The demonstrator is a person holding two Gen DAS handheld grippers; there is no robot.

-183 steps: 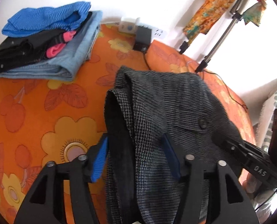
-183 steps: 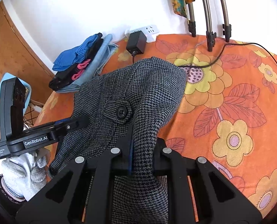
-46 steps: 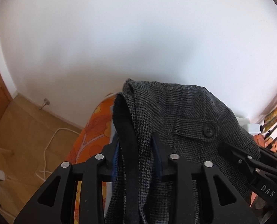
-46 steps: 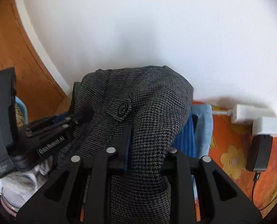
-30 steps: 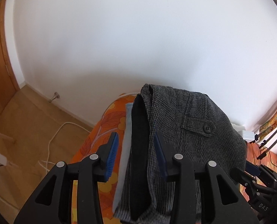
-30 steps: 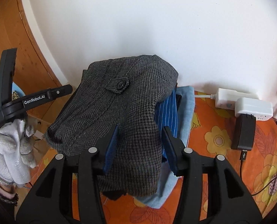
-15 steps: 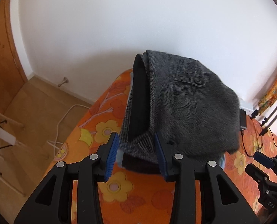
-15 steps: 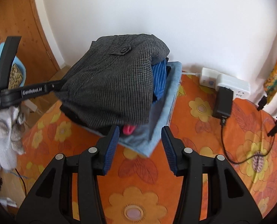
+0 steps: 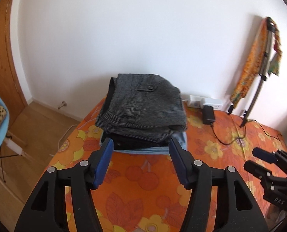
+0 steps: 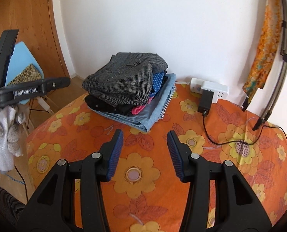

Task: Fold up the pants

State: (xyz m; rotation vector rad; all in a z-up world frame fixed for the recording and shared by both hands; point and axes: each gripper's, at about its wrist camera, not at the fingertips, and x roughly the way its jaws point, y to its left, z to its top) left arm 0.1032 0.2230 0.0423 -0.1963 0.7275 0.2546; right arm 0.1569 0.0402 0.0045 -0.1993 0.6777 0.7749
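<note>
While folded grey pants [image 9: 143, 108] top clothes stack [image 10: 143, 106] at far corner of orange flowered bed [image 9: 153, 189], near white wall, both my tongs hang apart from them. My left tongs [image 9: 141, 164]: jaws just been opening, now spread, nothing between them. My right tongs [image 10: 144, 154]: spread too, empty, only bedspread beneath. Under pants: blue striped piece, black piece with pink trim, denim at bottom. Power strip [image 10: 211, 90] with black adapter beside stack. My white-gloved hand [image 10: 2, 127] grips left tongs' handle.
</note>
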